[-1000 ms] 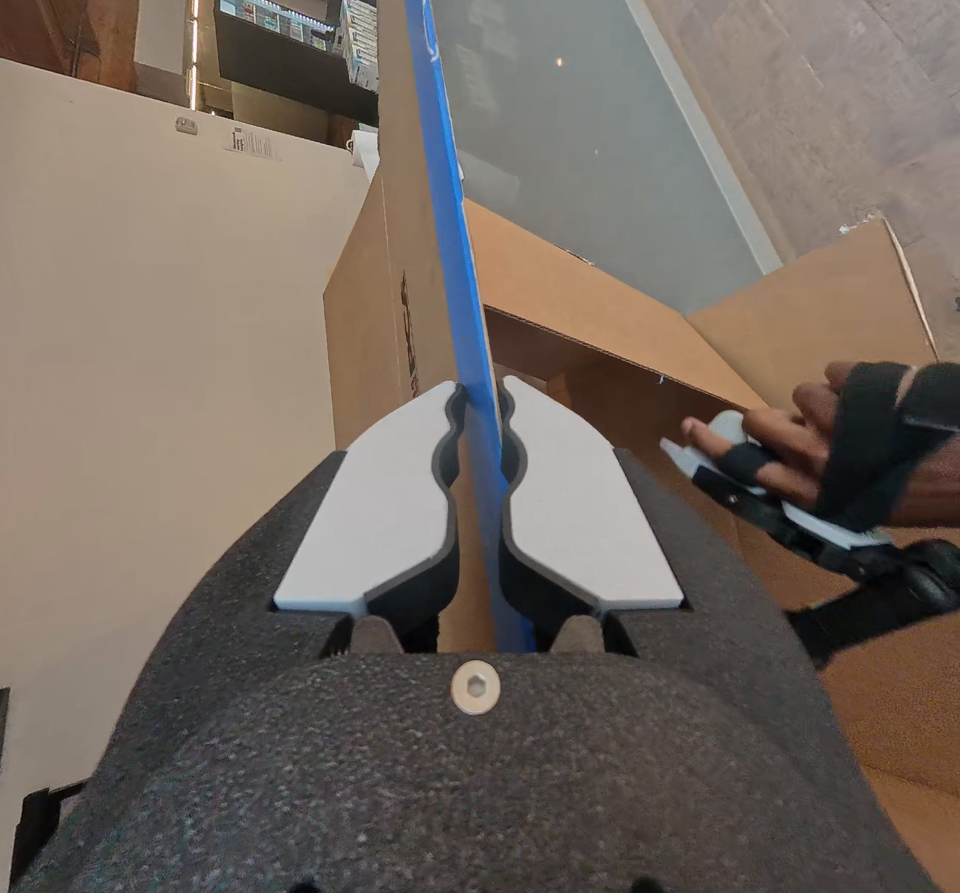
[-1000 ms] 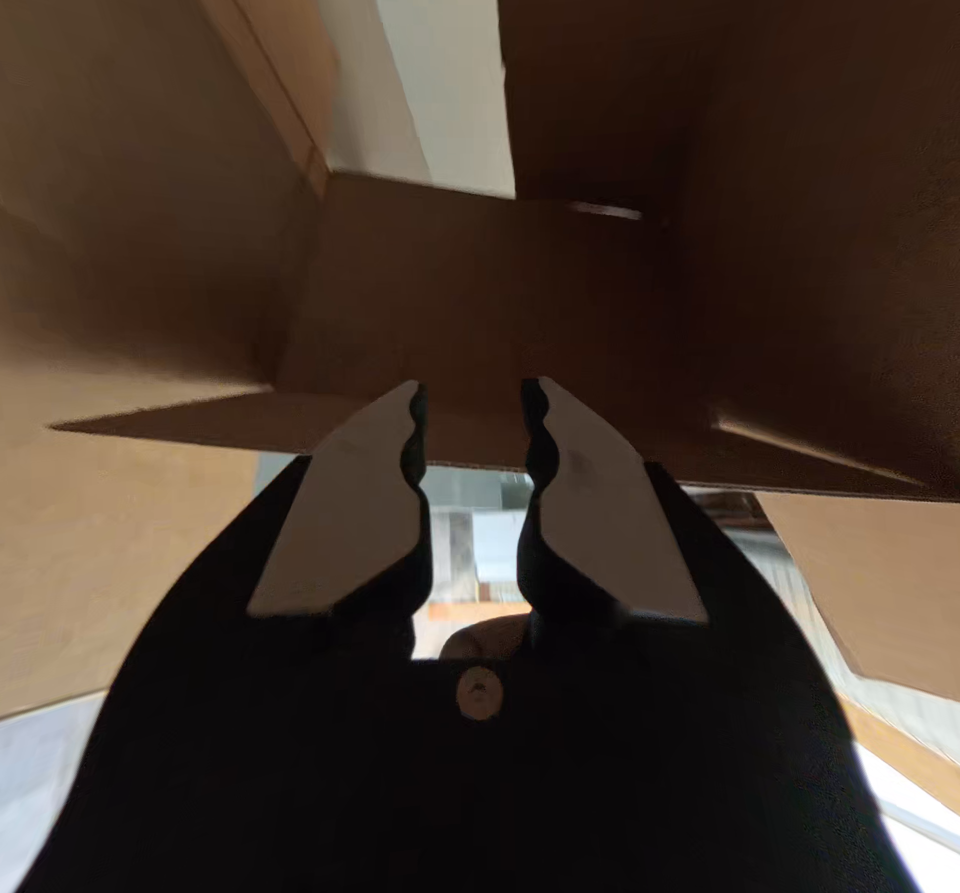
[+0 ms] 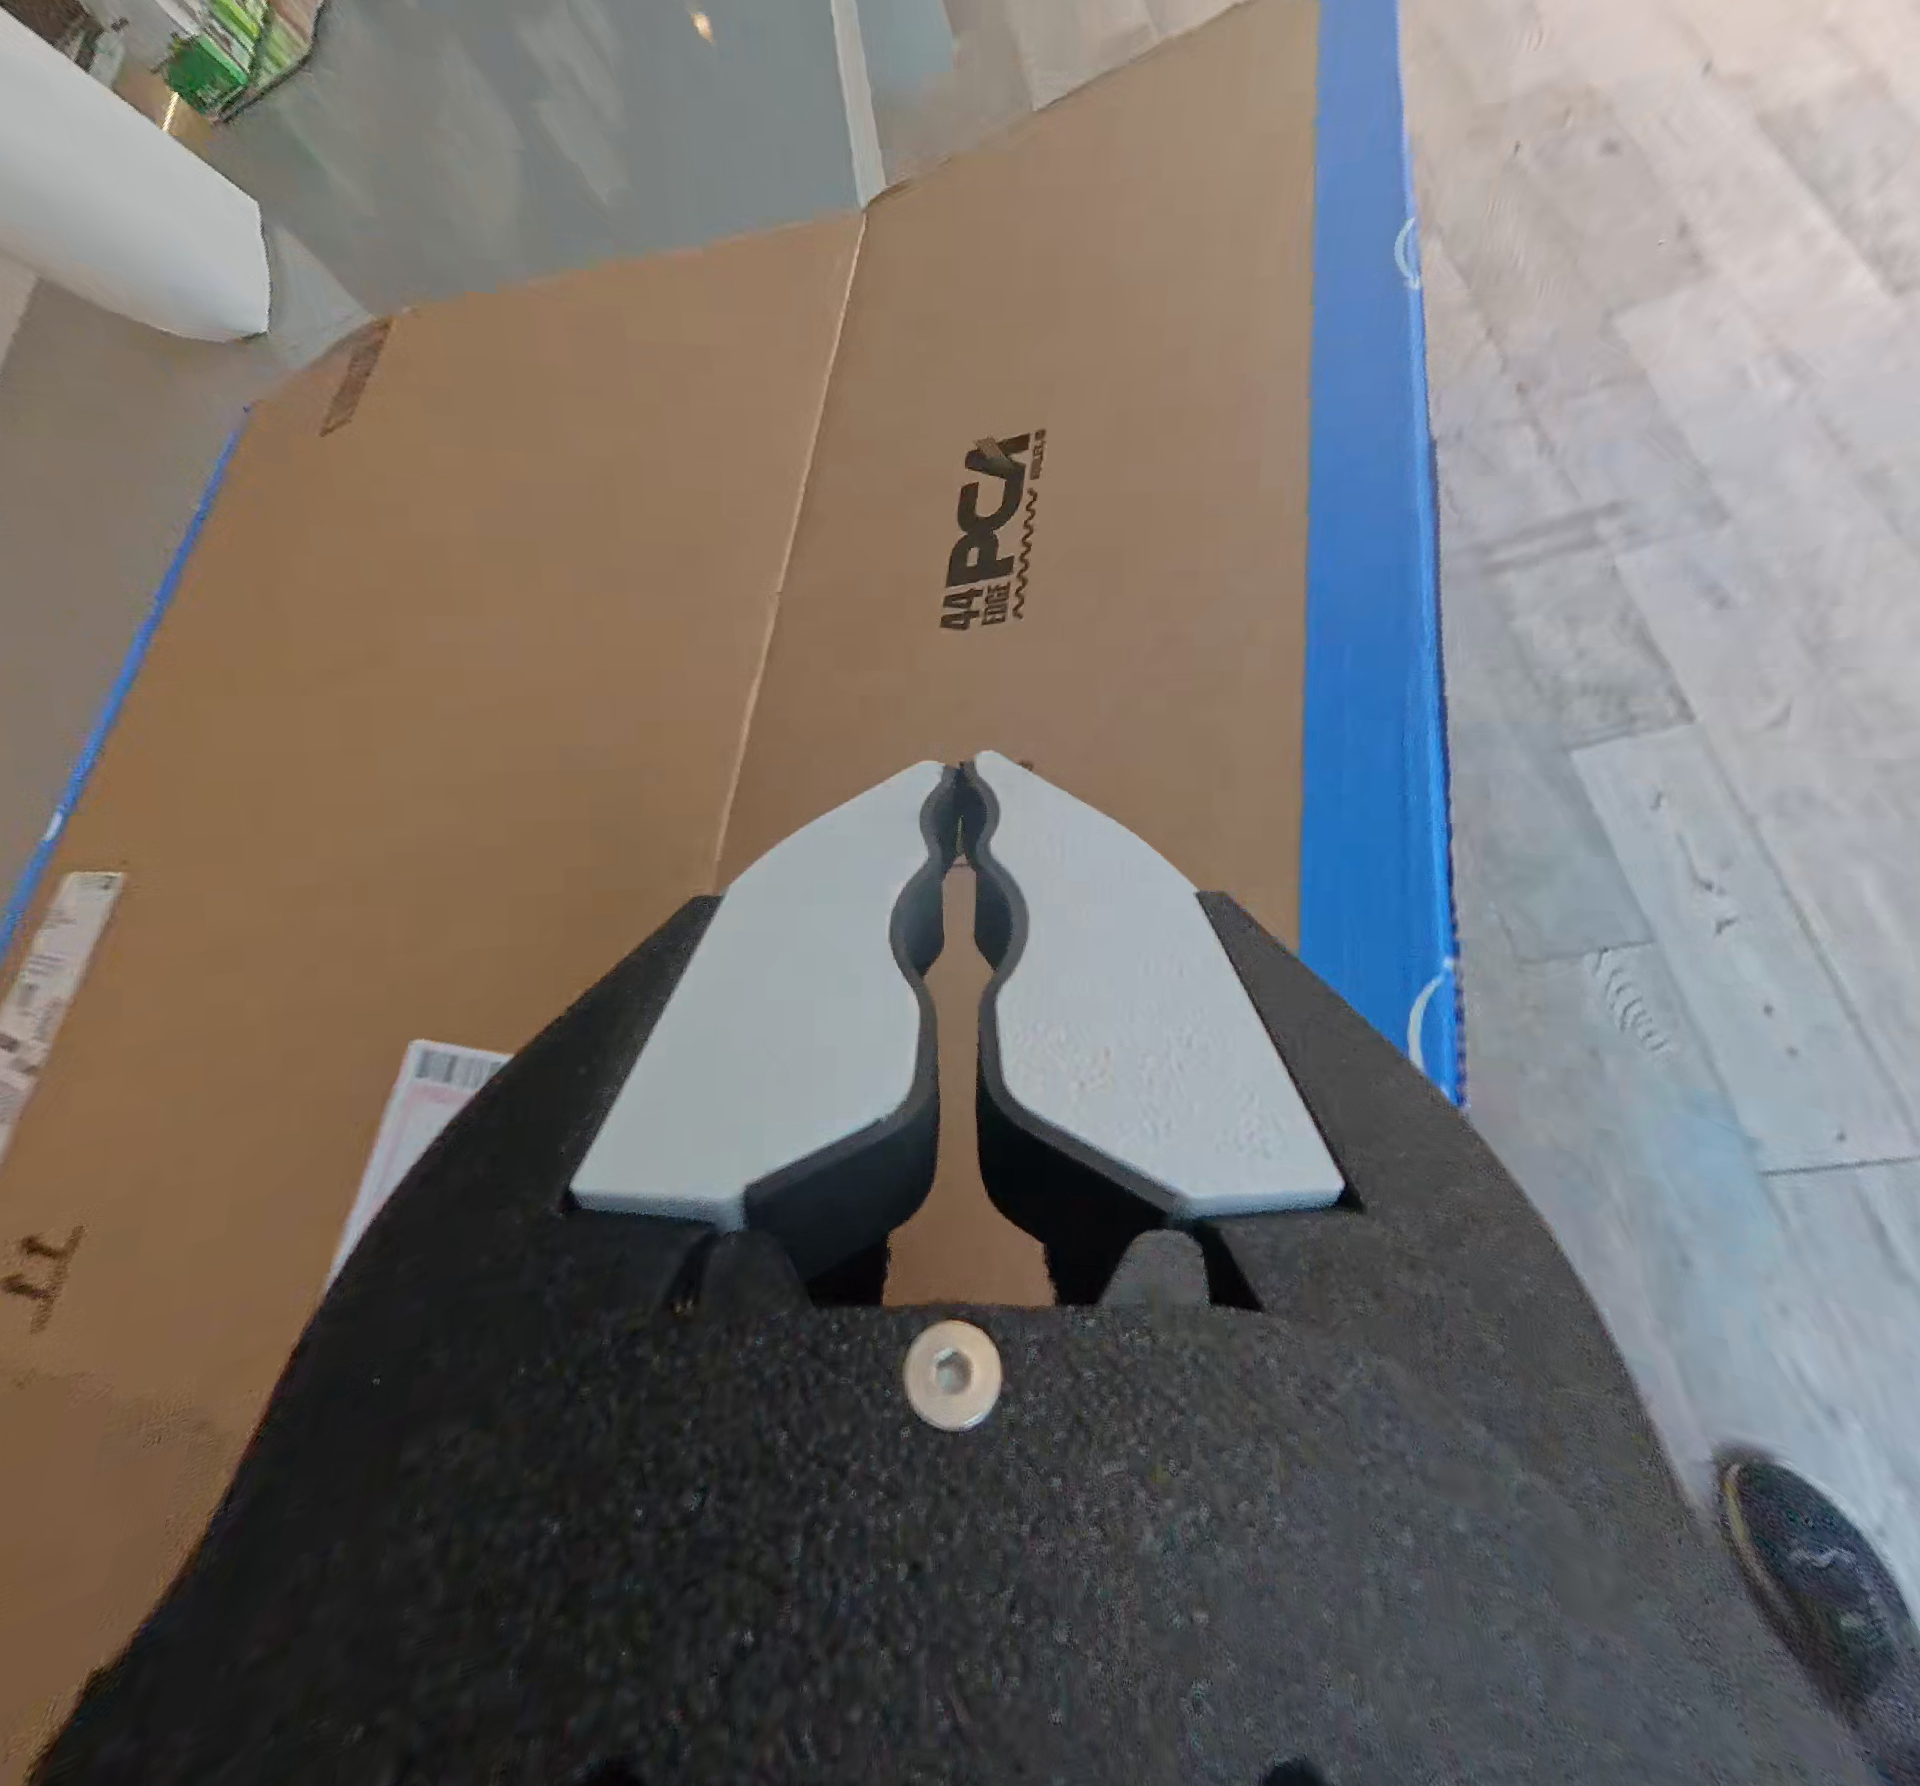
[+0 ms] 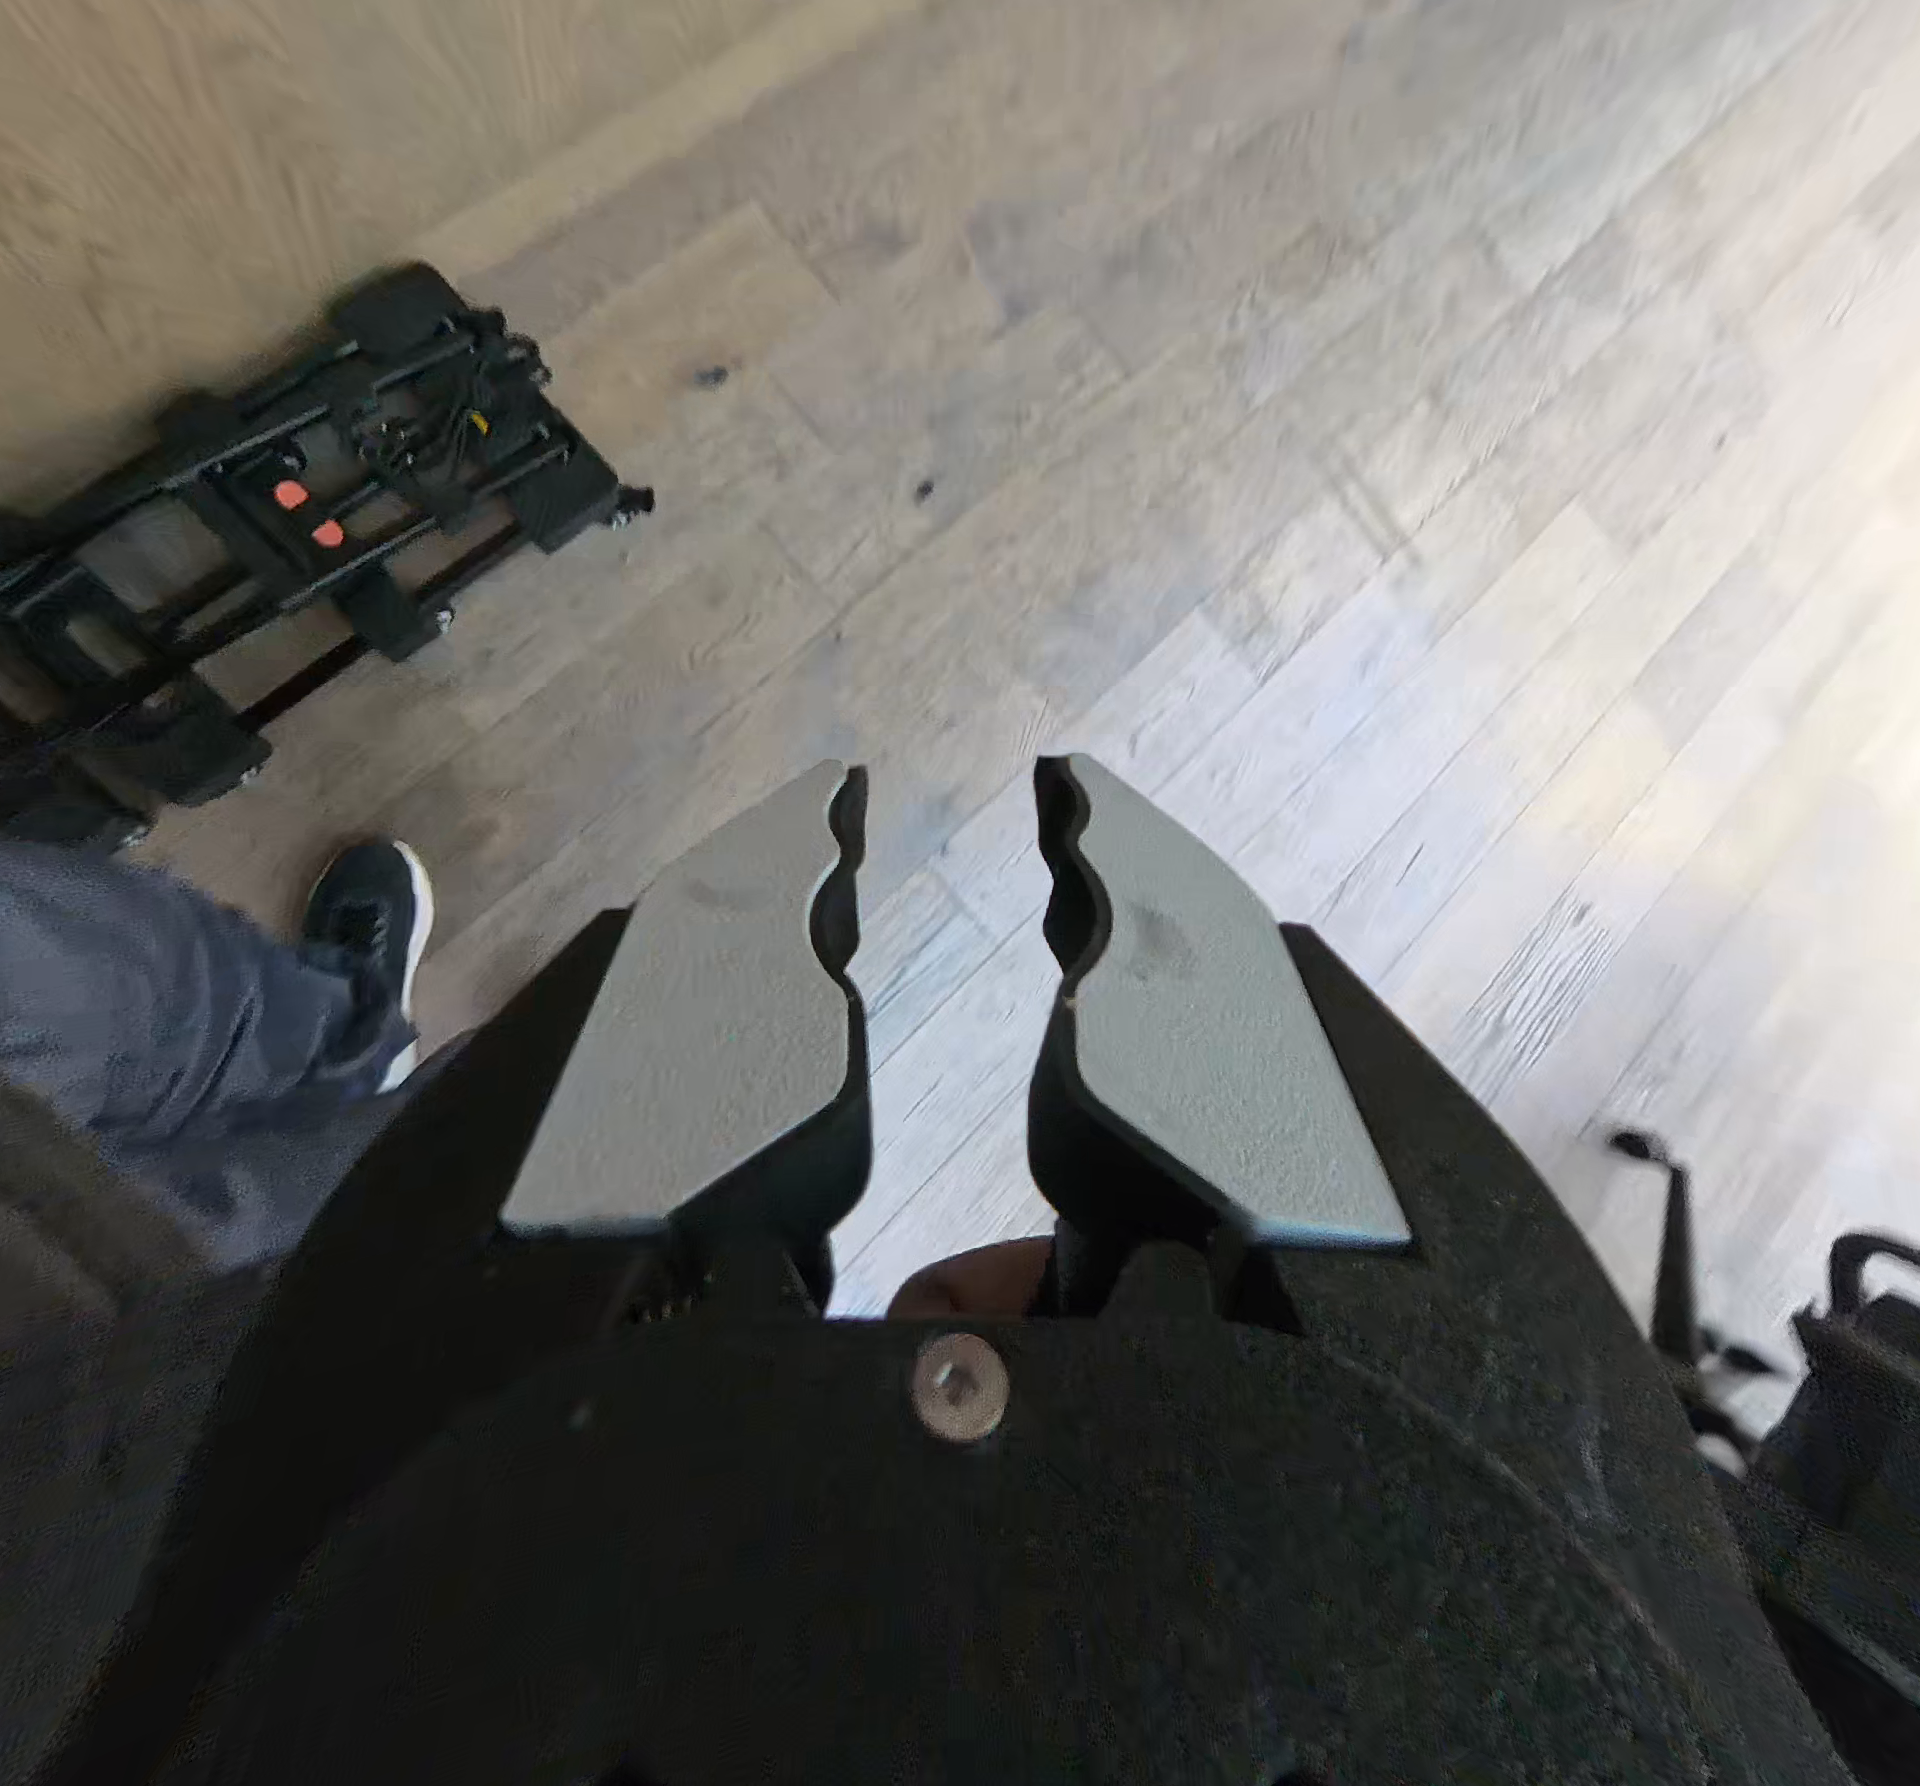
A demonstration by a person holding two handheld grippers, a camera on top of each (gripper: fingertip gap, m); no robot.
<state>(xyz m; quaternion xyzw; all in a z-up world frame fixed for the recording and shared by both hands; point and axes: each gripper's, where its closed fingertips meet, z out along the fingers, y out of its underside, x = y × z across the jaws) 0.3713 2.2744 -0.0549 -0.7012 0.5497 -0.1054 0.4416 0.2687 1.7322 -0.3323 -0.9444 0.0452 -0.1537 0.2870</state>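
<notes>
Cardboard box (image 3: 520,593), flattened, stretches away beneath the closed left tool (image 3: 964,772); right tool (image 4: 943,780) gapes.

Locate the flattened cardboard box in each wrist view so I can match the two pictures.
Left wrist view: the flattened cardboard box fills the left and centre, blue band on its right edge, lying past the shut left tongs.
Right wrist view: not in it; the open right tongs hang over bare floor.
Shared landmark: the pale wood-plank floor.

right tongs (image 4: 948,780) agape, empty | over wood floor (image 4: 1351,386) | black cart (image 4: 301,489) far left | shoe (image 4: 369,905) near
</notes>
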